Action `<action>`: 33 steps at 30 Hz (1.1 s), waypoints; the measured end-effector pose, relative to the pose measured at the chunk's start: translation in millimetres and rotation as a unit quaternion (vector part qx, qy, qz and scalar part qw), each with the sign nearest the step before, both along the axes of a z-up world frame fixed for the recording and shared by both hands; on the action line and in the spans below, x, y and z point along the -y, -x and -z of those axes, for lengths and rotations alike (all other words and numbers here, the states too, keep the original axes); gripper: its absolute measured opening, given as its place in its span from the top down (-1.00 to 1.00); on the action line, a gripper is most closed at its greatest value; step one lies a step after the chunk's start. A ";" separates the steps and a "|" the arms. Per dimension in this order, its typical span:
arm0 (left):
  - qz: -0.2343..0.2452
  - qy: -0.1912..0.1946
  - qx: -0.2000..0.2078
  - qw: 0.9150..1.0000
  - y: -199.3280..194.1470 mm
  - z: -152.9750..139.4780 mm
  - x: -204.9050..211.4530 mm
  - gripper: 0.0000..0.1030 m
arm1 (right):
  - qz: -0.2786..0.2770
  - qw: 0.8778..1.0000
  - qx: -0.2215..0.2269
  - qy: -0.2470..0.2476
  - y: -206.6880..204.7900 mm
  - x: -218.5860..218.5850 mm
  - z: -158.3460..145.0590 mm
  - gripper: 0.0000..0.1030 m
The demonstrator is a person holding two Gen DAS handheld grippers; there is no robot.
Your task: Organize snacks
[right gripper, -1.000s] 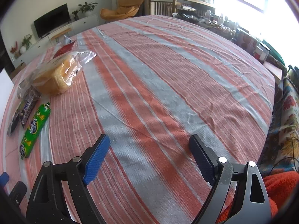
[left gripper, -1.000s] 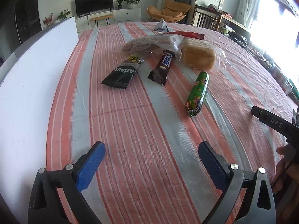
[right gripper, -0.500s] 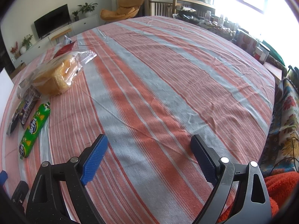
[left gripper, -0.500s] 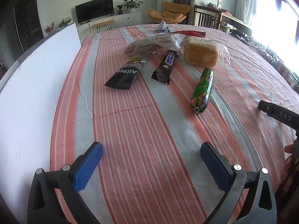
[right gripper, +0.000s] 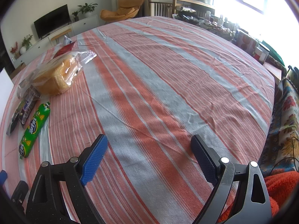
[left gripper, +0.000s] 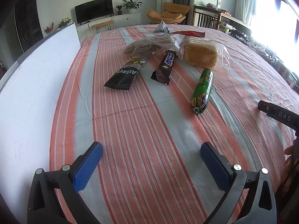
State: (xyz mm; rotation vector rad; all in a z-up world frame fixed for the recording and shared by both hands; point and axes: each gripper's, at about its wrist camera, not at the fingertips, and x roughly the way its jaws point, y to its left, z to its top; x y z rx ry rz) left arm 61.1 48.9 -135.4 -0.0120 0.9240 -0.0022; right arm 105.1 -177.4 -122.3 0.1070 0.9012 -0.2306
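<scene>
Snacks lie on a striped tablecloth [left gripper: 142,123]. In the left wrist view: a black Astavt packet [left gripper: 124,75], a brown chocolate bar [left gripper: 165,65], a green sausage tube [left gripper: 202,90], bagged bread [left gripper: 200,55], a clear bag of biscuits [left gripper: 147,44], a red packet [left gripper: 188,33] and a small white packet [left gripper: 162,27]. My left gripper [left gripper: 151,161] is open and empty, well short of them. My right gripper [right gripper: 149,156] is open and empty over bare cloth; the green tube [right gripper: 34,125] and bread [right gripper: 56,74] lie to its left.
A white board [left gripper: 35,85] stands along the table's left side. The right gripper's handle [left gripper: 276,112] shows at the right edge of the left wrist view. Chairs, a cluttered side table [right gripper: 220,22] and a patterned cover [right gripper: 287,130] lie beyond the table's edge.
The left gripper has drawn back and lifted a little, so the snacks sit slightly further off. The right gripper has barely moved. Both stay open.
</scene>
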 end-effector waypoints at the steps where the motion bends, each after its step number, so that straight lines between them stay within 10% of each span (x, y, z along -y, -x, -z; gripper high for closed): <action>1: 0.000 0.000 0.000 1.000 -0.2 0.0 0.3 -1.00 | 0.000 1.000 0.000 0.000 0.1 0.2 0.0 -0.79; 8: 0.011 -0.004 -0.006 1.000 14.9 -1.2 -12.0 -1.00 | -0.013 0.991 0.047 -0.122 10.5 16.0 -11.1 -0.79; 14: 0.007 -0.004 -0.002 1.000 16.9 -0.9 -14.4 -1.00 | -0.179 0.969 -0.002 -0.168 -15.6 -65.6 -35.0 -0.76; 18: 0.009 -0.003 -0.002 1.000 17.0 -1.0 -14.9 -1.00 | -0.220 0.967 -0.075 -0.102 -53.8 -134.4 -36.5 -0.63; 21: 0.010 -0.002 -0.001 1.000 17.2 -1.0 -15.0 -1.00 | -0.208 0.969 -0.122 -0.055 -69.7 -156.0 -19.7 0.23; 24: 0.010 -0.003 -0.001 1.000 16.3 -1.0 -15.0 -1.00 | -0.221 0.966 -0.128 -0.030 -66.9 -159.0 -14.7 0.50; 33: 0.010 -0.003 -0.001 1.000 16.2 -0.8 -15.0 -1.00 | -0.189 0.977 -0.100 0.007 -30.4 -77.1 -14.1 0.54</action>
